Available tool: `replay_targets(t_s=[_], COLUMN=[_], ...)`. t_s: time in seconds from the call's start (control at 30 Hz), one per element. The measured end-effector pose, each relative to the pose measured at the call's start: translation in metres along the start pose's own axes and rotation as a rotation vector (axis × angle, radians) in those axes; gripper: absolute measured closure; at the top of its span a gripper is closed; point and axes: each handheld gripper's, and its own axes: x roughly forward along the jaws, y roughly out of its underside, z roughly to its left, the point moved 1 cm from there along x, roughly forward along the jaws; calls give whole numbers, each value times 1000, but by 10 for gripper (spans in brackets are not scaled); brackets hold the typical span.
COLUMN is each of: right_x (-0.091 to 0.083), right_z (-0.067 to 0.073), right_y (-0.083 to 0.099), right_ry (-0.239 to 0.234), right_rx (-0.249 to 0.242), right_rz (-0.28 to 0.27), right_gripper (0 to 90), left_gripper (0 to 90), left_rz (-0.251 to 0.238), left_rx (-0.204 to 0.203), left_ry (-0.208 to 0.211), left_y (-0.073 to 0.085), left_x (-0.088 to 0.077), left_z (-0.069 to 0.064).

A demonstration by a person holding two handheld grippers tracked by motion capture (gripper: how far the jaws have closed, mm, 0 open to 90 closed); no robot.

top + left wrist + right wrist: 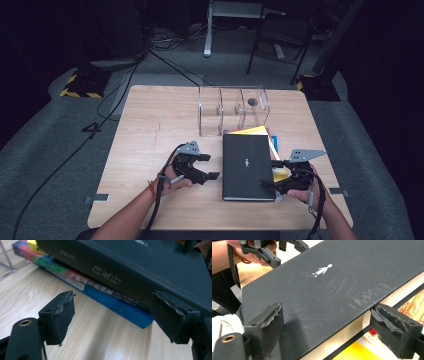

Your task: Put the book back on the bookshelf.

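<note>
At the near edge of the desk (pixel 150 130), two forearms in from below, a gripper in each hand. Left gripper (pixel 211 166) first: just beside the spine of the black book (pixel 248 167), claw spread wide, nothing between the pads, bare wood under them in the left gripper view. Not touching the book, by the look of it.

Over to the right gripper (pixel 270 173), at the near right corner of that same book. Claw wide here too, straddling the page edge: one jaw over the scuffed black cover, the other beside the pages. No squeeze to be seen in the right gripper view, so set around the book rather than gripping it.

On to the stack itself, in the middle of the desk towards the right edge. Black book on top, flat, little white figure on the cover. Under it a yellow book (pixel 252 131) poking out at the far end, and a blue book (pixel 274 141) at the bottom, its spine showing along the wood.

Farther back, near the far edge: a clear acrylic book stand (pixel 210 117), upright, compartments bare.

Reading of progress: very early. Nothing slotted in, all three books lying in one pile. Left to do, probably: clamp the top book, lift it, stand it in a compartment, then the same for the other two.
</note>
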Motion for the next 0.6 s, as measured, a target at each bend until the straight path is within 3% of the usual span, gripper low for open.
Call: replay_targets(t_s=[0.07,0.17,0.3,0.33,0.4,0.6], right_x=[0,0,0,0,-1,0], right_z=[0,0,1,2,2,3], right_y=[0,-1,-2,-2,-3,-2], right_ry=[-1,0,9,13,18,15], right_rx=[-1,-8,-27,-32,-41,-49], right_rz=[-1,0,-5,-9,-14,-32], right_gripper=[125,127,147,158,177,187], left_gripper=[182,182,198,204,207,249], left_rz=[2,28,70,77,101,53], left_rx=[-3,14,-6,-13,13,14], left_ry=[-23,-133,-215,-215,-220,-218], left_y=[0,1,6,7,7,1], left_x=[2,3,7,10,19,34], left_z=[1,6,23,25,26,26])
